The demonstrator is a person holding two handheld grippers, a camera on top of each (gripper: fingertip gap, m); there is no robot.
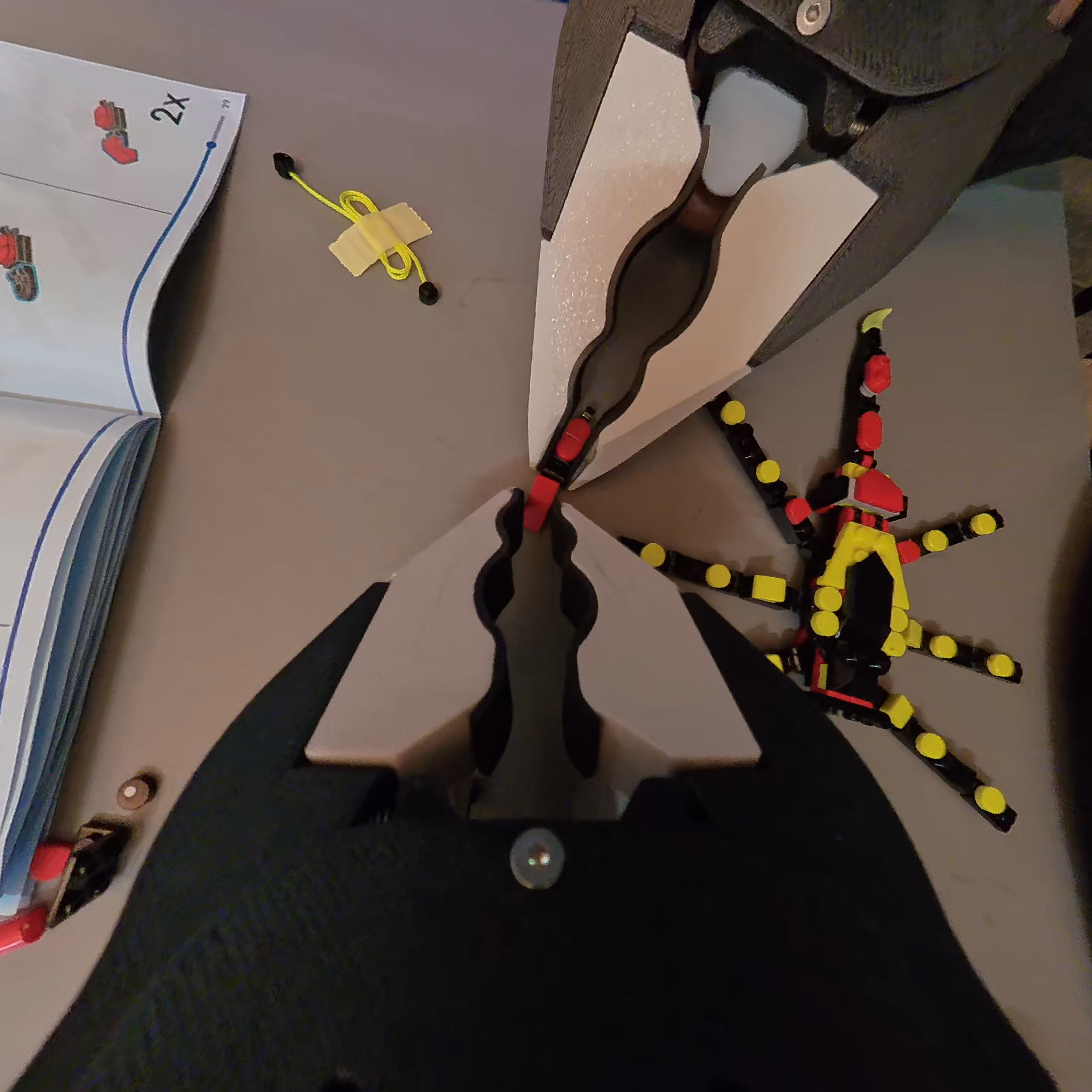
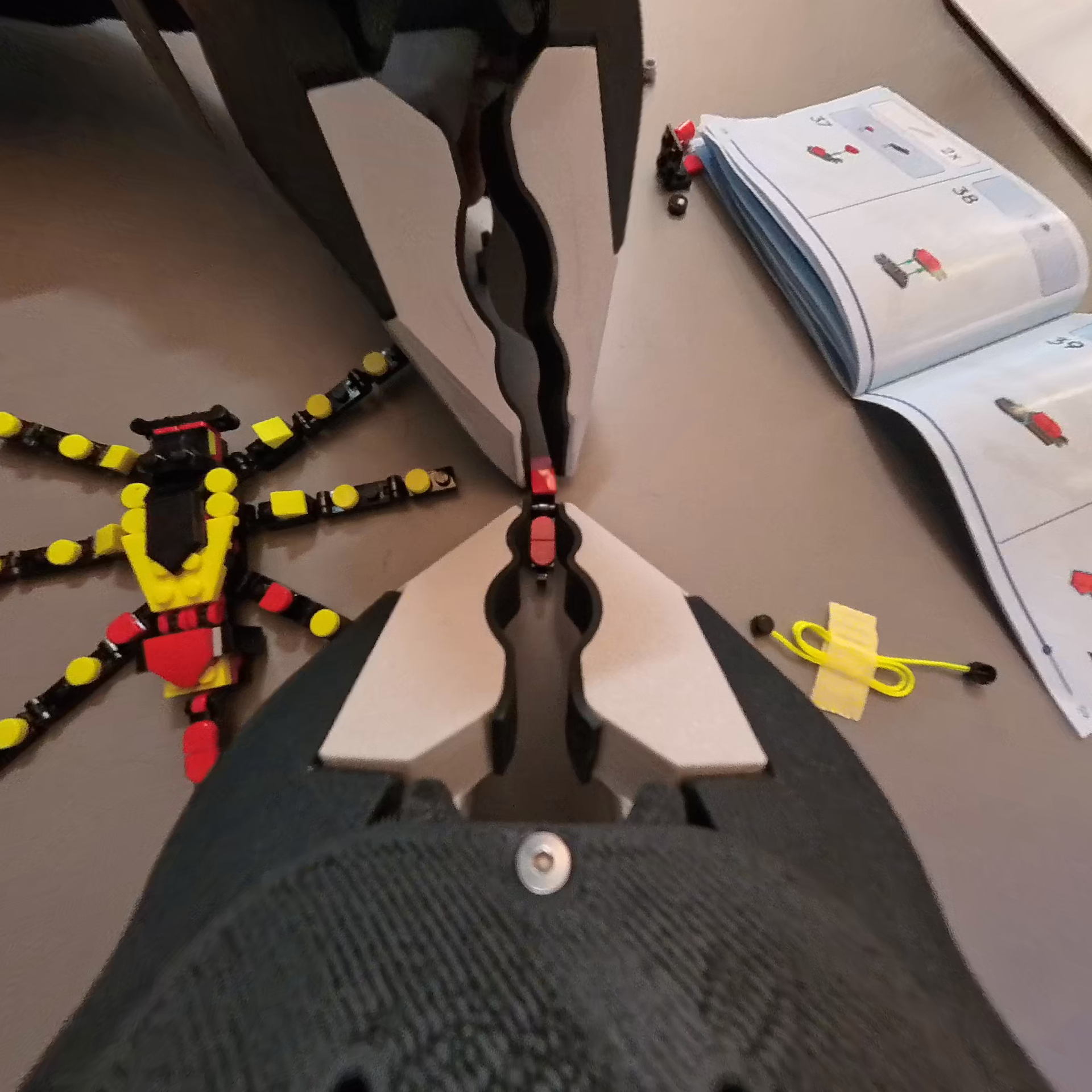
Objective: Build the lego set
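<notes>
My left gripper (image 1: 535,507) is shut on a small red brick (image 1: 539,502) at its fingertips. My right gripper (image 2: 542,519) is shut on a small black-and-red piece (image 2: 541,545). The two grippers meet tip to tip above the table, and the red brick touches the end of the black-and-red piece. In the left wrist view the right gripper (image 1: 558,473) comes in from the top with its piece (image 1: 570,440). In the right wrist view the left gripper (image 2: 545,471) comes in from the top with the red brick (image 2: 542,477). The black, yellow and red lego spider (image 1: 857,591) (image 2: 177,549) lies flat beside them.
An open instruction booklet (image 1: 71,295) (image 2: 945,295) lies on the grey table. A yellow string with black ends, held by tape (image 1: 381,239) (image 2: 851,662), lies near it. Loose black and red pieces (image 1: 77,868) (image 2: 676,153) and a small round piece (image 1: 136,792) lie by the booklet's edge.
</notes>
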